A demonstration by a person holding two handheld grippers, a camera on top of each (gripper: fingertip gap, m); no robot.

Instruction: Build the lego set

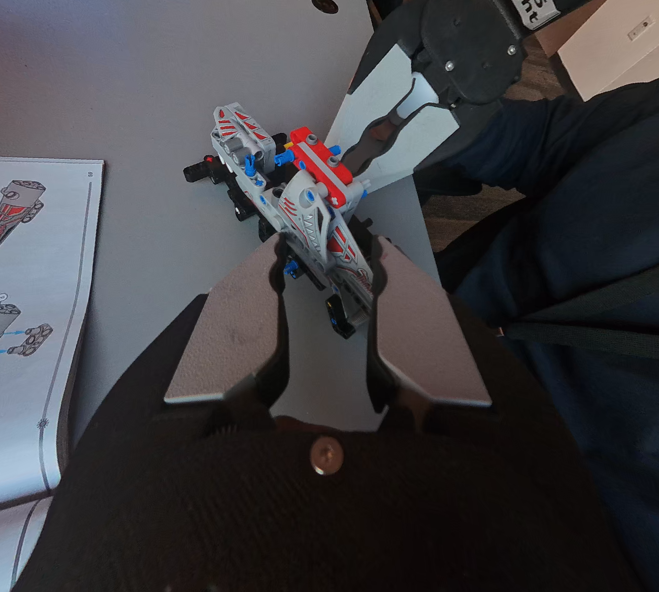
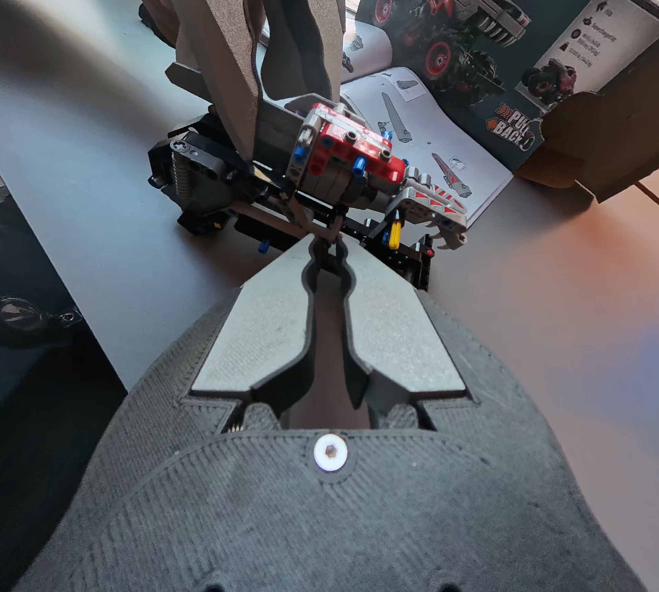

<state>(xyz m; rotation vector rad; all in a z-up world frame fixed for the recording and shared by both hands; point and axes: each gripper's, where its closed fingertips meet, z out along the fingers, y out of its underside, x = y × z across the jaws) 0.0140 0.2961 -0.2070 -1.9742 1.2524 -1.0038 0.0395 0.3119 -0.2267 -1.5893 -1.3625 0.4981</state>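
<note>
The half-built lego model [image 1: 310, 218] has grey panels with red stickers, a red block on top and a black chassis. It rests on the grey table [image 1: 160, 76] near its edge. My left gripper [image 1: 330, 250] is shut on the model's rear, one finger on each side of the grey panel. My right gripper [image 1: 351, 163] reaches in from the upper right, its tips against the side of the red block. In the right wrist view, my right gripper [image 2: 330, 249] is closed on a thin dark part low on the model [image 2: 342, 161]. The left gripper [image 2: 292, 126] straddles it from above.
An open instruction booklet [image 1: 42, 289] lies to the left and also shows in the right wrist view [image 2: 428, 133]. The set's box [image 2: 481, 33] and a brown cardboard box [image 2: 599, 140] stand behind it. The table edge [image 1: 424, 218] and a person's dark-clothed leg [image 1: 570, 218] are right of the model.
</note>
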